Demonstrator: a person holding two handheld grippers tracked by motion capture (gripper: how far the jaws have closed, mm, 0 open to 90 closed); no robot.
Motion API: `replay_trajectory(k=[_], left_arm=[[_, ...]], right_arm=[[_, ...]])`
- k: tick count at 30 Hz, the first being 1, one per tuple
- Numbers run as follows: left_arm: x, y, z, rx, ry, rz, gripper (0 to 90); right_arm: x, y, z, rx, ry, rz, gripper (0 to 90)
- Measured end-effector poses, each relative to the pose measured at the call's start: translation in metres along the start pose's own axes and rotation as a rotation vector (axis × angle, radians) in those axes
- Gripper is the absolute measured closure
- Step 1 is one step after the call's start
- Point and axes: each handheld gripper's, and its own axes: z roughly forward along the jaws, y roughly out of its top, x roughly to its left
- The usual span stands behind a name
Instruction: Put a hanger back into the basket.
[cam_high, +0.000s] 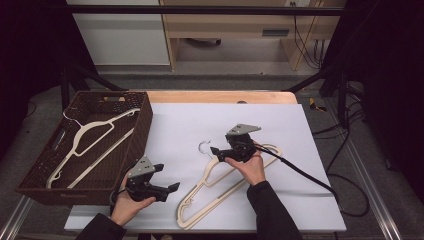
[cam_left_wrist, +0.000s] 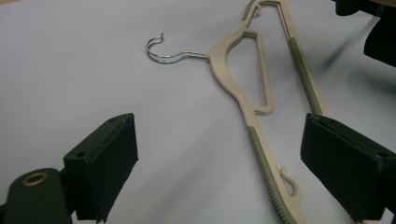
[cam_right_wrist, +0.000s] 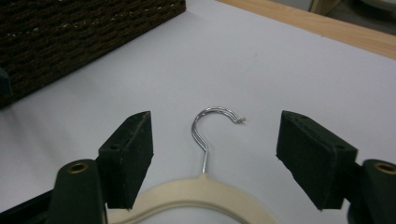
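Overall, two cream hangers counted: one hanger on the sheet (cam_high: 220, 187) lies flat, its metal hook (cam_right_wrist: 211, 128) toward the far side; the second hanger (cam_high: 90, 145) lies inside the one brown woven basket (cam_high: 142, 127) at the left of the counter. Two tongs: right tongs (cam_right_wrist: 212, 156) low over the hook end, jaws apart on either side of the hook and neck, pads not touching metal; nothing gripped. Left tongs (cam_left_wrist: 219, 163) near the basket's front corner, jaws wide, holding nothing; the hanger's lower arm runs between them on the sheet below. Surface: one white sheet (cam_high: 190, 120) over a wooden counter (cam_high: 220, 96); grey floor beyond; pale cabinets at the back; black cables (cam_high: 345, 190) trailing right.
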Motion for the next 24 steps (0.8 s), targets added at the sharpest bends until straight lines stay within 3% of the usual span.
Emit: replay_trajectory(k=[2, 7, 11, 24], left_arm=[[0.001, 0.000, 0.000, -0.001, 0.000, -0.004, 10.8], [0.002, 0.000, 0.000, -0.006, 0.006, -0.010, 11.0], [0.003, 0.000, 0.001, -0.002, 0.007, -0.010, 11.1], [0.002, -0.001, 0.006, 0.012, 0.006, -0.009, 11.2]], right_arm=[[0.000, -0.001, 0.006, 0.015, -0.004, 0.014, 30.6], [0.004, -0.002, 0.022, 0.056, -0.007, -0.015, 35.1], [0.002, -0.004, 0.033, 0.083, 0.000, 0.012, 42.1], [0.000, -0.022, 0.061, 0.187, 0.006, -0.005, 62.4]])
